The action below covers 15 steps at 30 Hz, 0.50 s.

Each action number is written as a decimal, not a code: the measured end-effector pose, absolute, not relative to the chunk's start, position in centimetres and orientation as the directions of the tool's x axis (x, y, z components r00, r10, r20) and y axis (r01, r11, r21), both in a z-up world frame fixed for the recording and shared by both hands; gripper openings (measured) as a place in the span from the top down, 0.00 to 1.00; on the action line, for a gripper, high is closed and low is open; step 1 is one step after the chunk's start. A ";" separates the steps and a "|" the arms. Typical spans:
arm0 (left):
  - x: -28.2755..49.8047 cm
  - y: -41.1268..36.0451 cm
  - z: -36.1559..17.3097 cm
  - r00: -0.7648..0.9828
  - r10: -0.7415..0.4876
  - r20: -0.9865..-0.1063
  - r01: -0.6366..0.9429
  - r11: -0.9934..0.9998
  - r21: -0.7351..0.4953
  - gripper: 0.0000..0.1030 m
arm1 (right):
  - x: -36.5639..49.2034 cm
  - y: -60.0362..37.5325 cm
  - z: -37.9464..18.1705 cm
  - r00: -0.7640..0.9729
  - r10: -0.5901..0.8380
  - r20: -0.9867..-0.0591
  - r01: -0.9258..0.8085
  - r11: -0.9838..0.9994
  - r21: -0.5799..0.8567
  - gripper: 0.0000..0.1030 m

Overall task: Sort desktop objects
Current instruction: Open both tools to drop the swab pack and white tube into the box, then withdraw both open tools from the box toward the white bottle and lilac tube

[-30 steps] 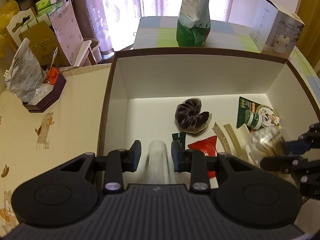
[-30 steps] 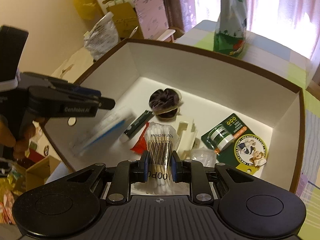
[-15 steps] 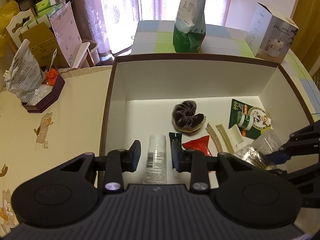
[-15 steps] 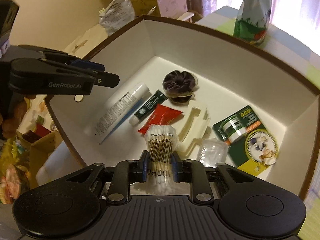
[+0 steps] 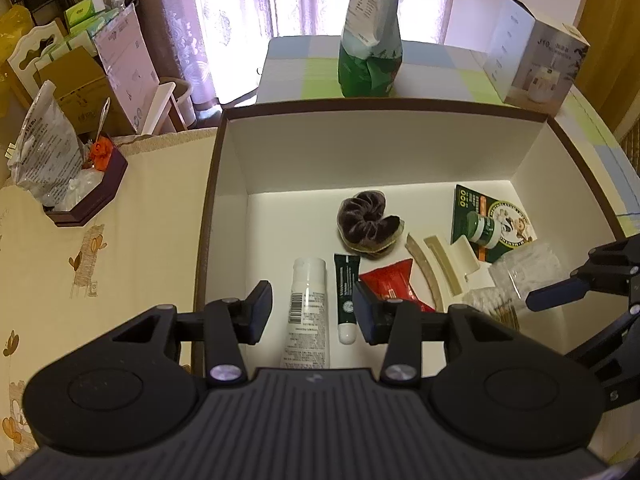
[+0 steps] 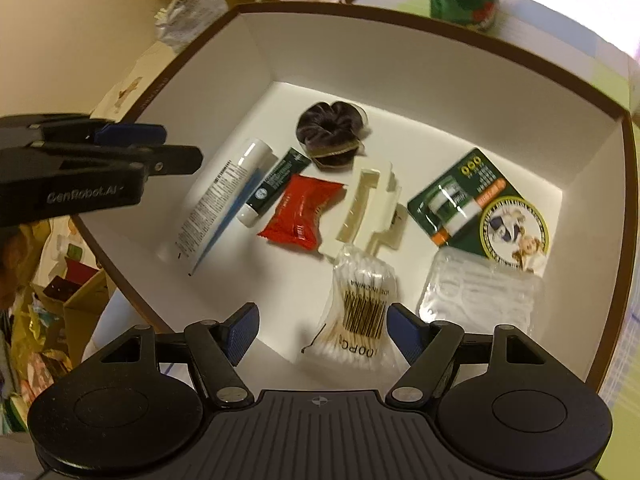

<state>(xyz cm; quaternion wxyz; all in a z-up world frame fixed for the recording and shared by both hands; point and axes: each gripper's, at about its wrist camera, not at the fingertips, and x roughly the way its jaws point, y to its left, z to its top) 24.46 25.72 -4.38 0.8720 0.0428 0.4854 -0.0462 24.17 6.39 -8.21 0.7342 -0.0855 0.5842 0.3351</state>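
Note:
A white box [image 5: 216, 184] with a brown rim holds the sorted things. My left gripper [image 5: 313, 312] hovers over its near left part, jaws opening, pads clear of the white tube [image 5: 308, 312] lying on the floor below. My right gripper [image 6: 323, 332] hangs over the near right part, jaws opening wide. The bag of cotton swabs [image 6: 360, 312] lies loose between them, untouched. Beside these lie a dark scrunchie [image 6: 332, 124], a small green tube [image 6: 276, 180], a red packet [image 6: 304, 212], a cream hair clip [image 6: 368, 204], a green card [image 6: 472, 208] and a clear case [image 6: 476, 292].
Behind the box a green and white bag [image 5: 370, 40] and a white carton [image 5: 536, 64] stand on a checked cloth. Left of it a dark tray [image 5: 80, 200] with a plastic bag sits on the cream tabletop. Cardboard boxes [image 5: 76, 84] are stacked beyond.
Both grippers have opened. The white tube left the left jaws and lies in the box. The cotton swab bag slipped from the right jaws onto the box floor, and the right gripper tipped further down.

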 end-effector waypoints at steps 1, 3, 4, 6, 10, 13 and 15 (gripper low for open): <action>24.4 25.7 -4.4 0.523 -0.039 -0.851 0.123 0.992 0.030 0.61 | 24.2 6.3 -8.2 0.093 0.388 -0.917 -0.586 0.766 0.265 0.25; 24.3 25.5 -4.3 0.523 -0.039 -0.851 0.125 0.992 0.032 0.59 | 24.1 6.3 -8.2 0.098 0.381 -0.919 -0.580 0.772 0.258 0.25; 24.2 25.5 -4.3 0.524 -0.039 -0.851 0.126 0.991 0.033 0.57 | 24.1 6.2 -8.1 0.101 0.378 -0.920 -0.577 0.776 0.256 0.25; 24.0 25.3 -4.2 0.526 -0.038 -0.850 0.128 0.991 0.035 0.55 | 24.0 6.1 -8.1 0.106 0.373 -0.922 -0.567 0.784 0.252 0.25; 23.6 25.1 -4.1 0.525 -0.037 -0.850 0.128 0.991 0.036 0.53 | 23.9 5.7 -7.8 0.114 0.366 -0.923 -0.549 0.798 0.249 0.25; 23.3 24.9 -4.1 0.523 -0.032 -0.851 0.130 0.991 0.042 0.50 | 23.7 5.4 -7.6 0.126 0.356 -0.926 -0.536 0.810 0.238 0.25; 23.0 24.8 -4.0 0.523 -0.031 -0.852 0.131 0.990 0.045 0.47 | 23.6 5.1 -7.3 0.135 0.354 -0.926 -0.527 0.816 0.235 0.25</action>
